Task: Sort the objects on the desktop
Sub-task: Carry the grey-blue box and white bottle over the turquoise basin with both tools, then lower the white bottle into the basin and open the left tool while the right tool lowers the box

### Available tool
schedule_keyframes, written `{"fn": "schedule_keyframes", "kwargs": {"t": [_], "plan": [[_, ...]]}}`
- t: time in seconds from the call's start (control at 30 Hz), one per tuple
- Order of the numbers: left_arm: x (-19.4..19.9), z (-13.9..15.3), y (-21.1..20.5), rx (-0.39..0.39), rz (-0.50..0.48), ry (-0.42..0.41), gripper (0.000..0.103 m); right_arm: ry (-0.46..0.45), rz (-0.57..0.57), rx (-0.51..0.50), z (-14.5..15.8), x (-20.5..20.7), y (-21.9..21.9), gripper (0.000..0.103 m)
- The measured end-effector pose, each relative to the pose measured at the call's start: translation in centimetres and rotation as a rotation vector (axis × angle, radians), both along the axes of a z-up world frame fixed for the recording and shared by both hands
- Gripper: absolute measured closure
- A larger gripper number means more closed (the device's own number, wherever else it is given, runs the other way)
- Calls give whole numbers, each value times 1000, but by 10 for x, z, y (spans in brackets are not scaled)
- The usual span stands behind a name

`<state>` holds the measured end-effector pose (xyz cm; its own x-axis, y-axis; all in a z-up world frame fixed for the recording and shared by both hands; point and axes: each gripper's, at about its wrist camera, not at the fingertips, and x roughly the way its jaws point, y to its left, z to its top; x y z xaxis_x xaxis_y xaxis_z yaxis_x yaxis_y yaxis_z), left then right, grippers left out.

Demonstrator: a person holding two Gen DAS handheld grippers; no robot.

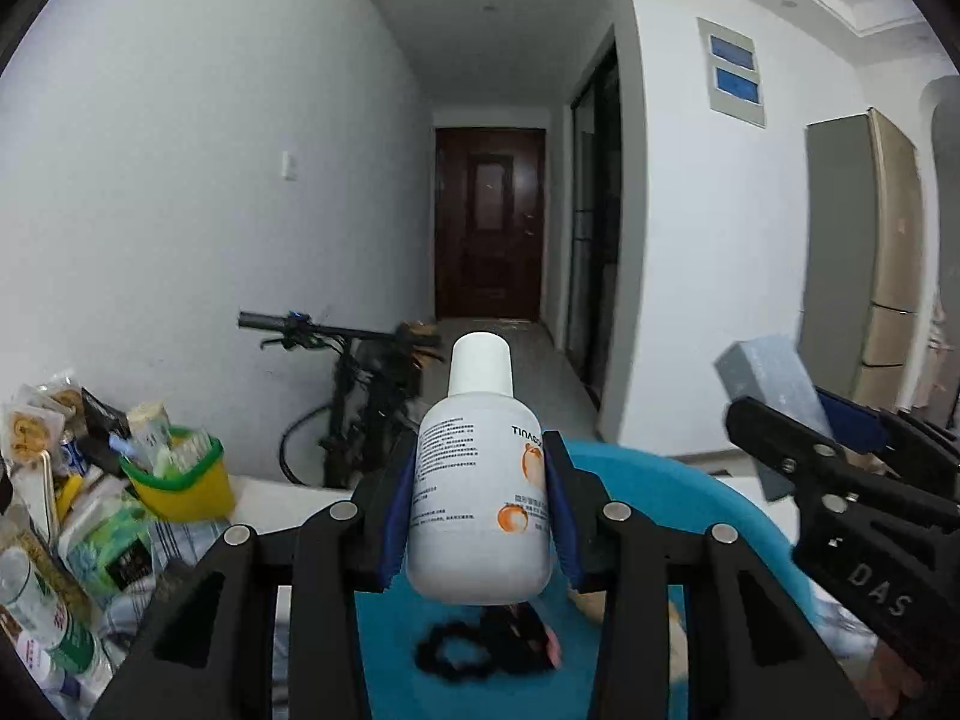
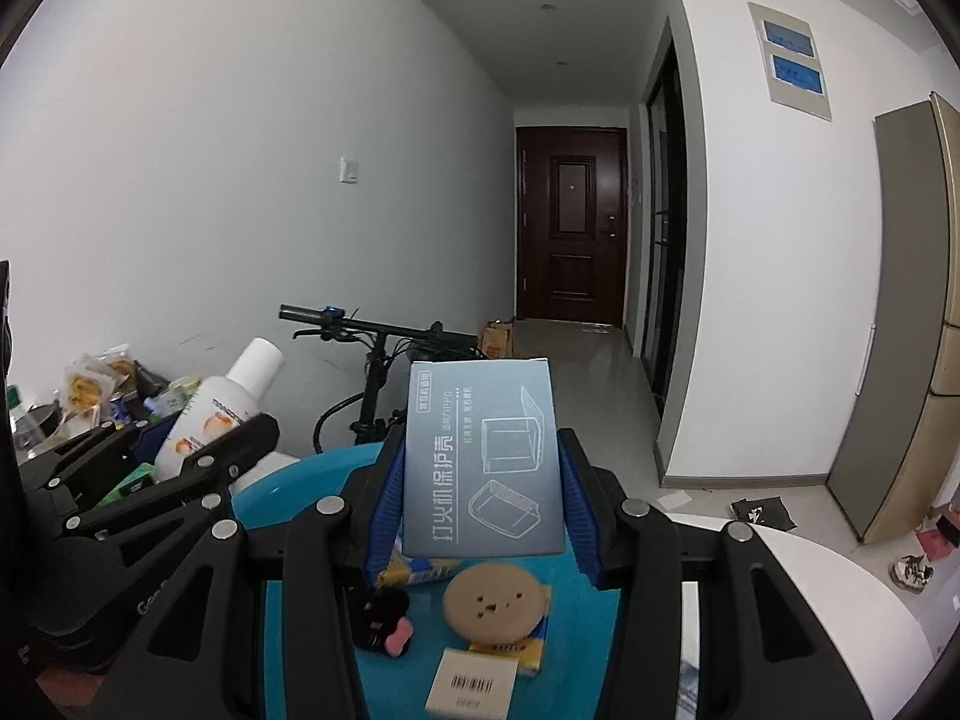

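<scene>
Blue basin sits on the bench, holding a round tan disc and a barcoded white box; both grippers hover above it. Right gripper clamps a grey-blue carton; left gripper clamps an upright white bottle.

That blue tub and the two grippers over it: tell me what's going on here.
A person is sorting desk clutter with a handheld gripper in each hand. The left gripper is shut on a white bottle, held upright above the blue tub. The right gripper is shut on a grey-blue box, also above the tub. Inside lie a black hair tie, a round tan piece and a barcoded white box.
</scene>
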<state>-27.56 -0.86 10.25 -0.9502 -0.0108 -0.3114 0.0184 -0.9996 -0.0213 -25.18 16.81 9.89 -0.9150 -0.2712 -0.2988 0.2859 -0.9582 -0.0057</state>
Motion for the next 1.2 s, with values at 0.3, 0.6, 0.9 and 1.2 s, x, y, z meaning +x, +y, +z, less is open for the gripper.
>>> {"fn": "schedule_keyframes", "kwargs": {"t": [0.3,0.6,0.9,1.2], "plan": [[-46,-3,-10,58,-13,-16,61,4,-4,12,-9,-29,-4,57],[-75,-20,-14,81,-44,-161,61,-26,-6,-8,-10,-49,-2,57],[-106,-43,-10,63,-69,-393,61,-186,4,-6,-22,-72,0,57],[-125,-82,-7,93,-109,-645,61,-420,86,34,-47,-86,3,57]]}}
